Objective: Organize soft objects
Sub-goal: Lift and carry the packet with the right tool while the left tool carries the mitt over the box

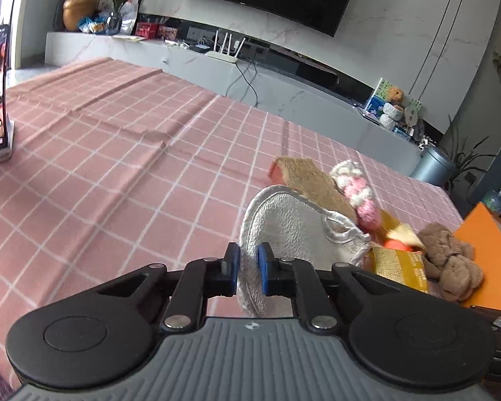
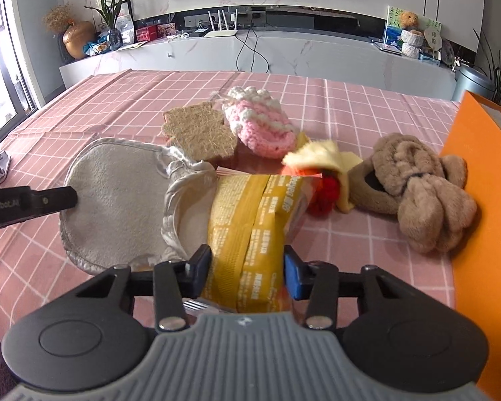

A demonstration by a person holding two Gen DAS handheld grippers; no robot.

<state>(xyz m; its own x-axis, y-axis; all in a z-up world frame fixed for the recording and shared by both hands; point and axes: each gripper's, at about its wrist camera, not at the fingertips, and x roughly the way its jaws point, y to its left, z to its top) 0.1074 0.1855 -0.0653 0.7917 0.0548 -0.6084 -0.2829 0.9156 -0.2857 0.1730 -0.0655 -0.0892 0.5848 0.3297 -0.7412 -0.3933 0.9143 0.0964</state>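
Left claw (image 1: 248, 269): tilted downward toward the desk (image 1: 117, 153), its blue pads (image 1: 263, 267) pinched on the near rim of the grey mitt (image 1: 290, 220). The mitt's rim stands upright between the pads, and the rest of the mitt runs away toward 1 o'clock. In the right wrist view this claw enters as a dark bar from 9 o'clock, its tip on the mitt's (image 2: 117, 187) left edge.

Right claw (image 2: 247, 269): pitched more steeply downward, its jaws partly spread and straddling the near end of the yellow packet (image 2: 247, 220). The left pad appears to touch the packet's side. Whether the right pad (image 2: 292, 275) presses on it cannot be told from this view. The packet lies partly over the mitt's open cuff and points toward 12 o'clock.

Pile, right wrist view: the soft things lie heaped at the middle of the desk, which is covered by a pink checked cloth (image 2: 367, 107). A brown fibre pad (image 2: 197, 132) lies at 11 o'clock from the packet, touching the mitt's far edge. A pink-and-white knit (image 2: 260, 120) lies just beyond it at 12 o'clock. A red-and-yellow toy (image 2: 324, 170) lies at 1 o'clock beside the packet. A brown plush (image 2: 424, 190) lies at 2 o'clock, against an orange board (image 2: 477, 200) at the right edge of the desk.
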